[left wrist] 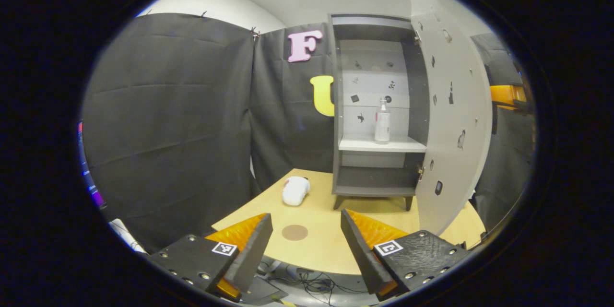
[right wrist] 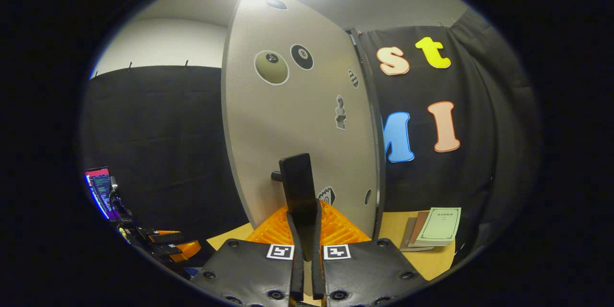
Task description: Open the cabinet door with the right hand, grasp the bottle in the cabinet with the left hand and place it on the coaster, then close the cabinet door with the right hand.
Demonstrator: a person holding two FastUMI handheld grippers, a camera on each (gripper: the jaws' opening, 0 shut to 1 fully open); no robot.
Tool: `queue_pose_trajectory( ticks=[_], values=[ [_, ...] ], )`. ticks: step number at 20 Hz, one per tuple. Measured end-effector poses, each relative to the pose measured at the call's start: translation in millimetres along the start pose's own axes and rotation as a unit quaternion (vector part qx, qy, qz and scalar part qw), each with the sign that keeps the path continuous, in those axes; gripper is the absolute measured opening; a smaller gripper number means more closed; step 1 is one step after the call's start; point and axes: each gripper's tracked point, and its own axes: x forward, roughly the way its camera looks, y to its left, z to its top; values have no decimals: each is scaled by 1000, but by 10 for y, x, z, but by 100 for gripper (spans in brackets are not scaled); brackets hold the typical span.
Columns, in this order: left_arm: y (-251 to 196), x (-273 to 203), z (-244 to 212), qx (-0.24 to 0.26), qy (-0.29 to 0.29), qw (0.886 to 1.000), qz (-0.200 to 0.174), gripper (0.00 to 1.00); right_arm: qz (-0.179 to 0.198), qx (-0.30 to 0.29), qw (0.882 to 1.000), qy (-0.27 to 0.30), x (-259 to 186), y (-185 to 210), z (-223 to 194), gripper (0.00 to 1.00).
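Bottle (left wrist: 382, 126): upright on cabinet shelf (left wrist: 381, 144), door (left wrist: 451, 120) open. Right gripper (right wrist: 303, 211) fingers clamped on handle (right wrist: 297, 187). Left gripper (left wrist: 306, 242) fingers apart, well short. Next: left reach, then coaster (left wrist: 294, 232).

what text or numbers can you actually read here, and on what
"8": on the black ball sticker on the cabinet door.
Number on the olive ball sticker: too blurred to read.
Title on the green booklet: too small to read.
Label on the bottle: too small to read.

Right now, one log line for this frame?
door: open | right tongs: shut on door handle | left tongs: open, short of cabinet | bottle: upright on shelf | coaster: bare
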Motion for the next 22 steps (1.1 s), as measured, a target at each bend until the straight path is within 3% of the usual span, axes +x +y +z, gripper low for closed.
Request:
queue_pose_trajectory(
  ticks=[3, 8, 12, 15, 17, 22],
  values=[
    [-158, 211, -38, -2, 8, 999, -34, 88, -40, -14, 999, 0, -51, -186, 10, 5],
    [-272, 591, -12, 14, 13, 996, -89, 87, -139, 7, 990, -9, -152, -456, 25, 7],
    [-218, 805, 0, 19, 17, 991, -128, 87, -151, 60, 987, -17, -121, -317, -4, 5],
    [-92, 983, 33, 23, 15, 988, -151, 88, -196, 38, 980, -19, -233, -499, -12, 7],
    [-16, 1101, 82, 20, 10, 986, -166, 87, -215, 54, 975, -19, -251, -490, -43, 7],
    [137, 1325, 195, 20, -6, 979, -201, 88, -281, 58, 958, -14, -452, -565, -115, 0]
  ],
)
